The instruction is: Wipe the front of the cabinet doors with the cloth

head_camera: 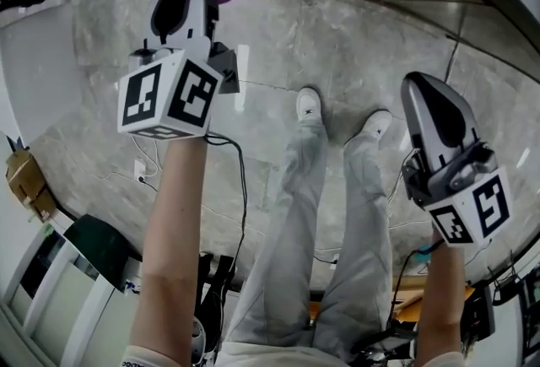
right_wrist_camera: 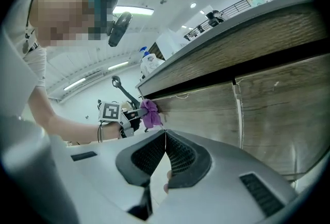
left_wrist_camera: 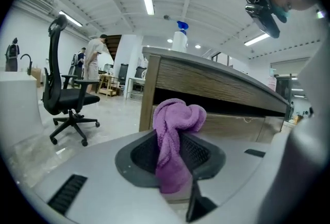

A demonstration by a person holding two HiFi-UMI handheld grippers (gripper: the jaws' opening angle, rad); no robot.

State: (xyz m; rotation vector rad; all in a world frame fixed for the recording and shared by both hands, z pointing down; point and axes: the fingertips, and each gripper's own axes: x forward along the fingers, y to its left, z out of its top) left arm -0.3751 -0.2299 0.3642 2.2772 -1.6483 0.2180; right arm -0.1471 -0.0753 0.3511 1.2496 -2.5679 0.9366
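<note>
Near the top edge of the cabinet door (right_wrist_camera: 206, 107), the left gripper (left_wrist_camera: 172, 153) is pinching the cloth (left_wrist_camera: 175, 120).
Right gripper (right_wrist_camera: 166, 152) is waiting, jaws pressed together; wiping well is probably needing flat, even pressure across the panel.

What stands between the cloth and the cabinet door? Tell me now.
Nothing visible. The left gripper is shut on the cloth, and only open air lies between it and the door. In the right gripper view the cloth sits right by the door's upper edge; whether it touches, I cannot tell.
</note>
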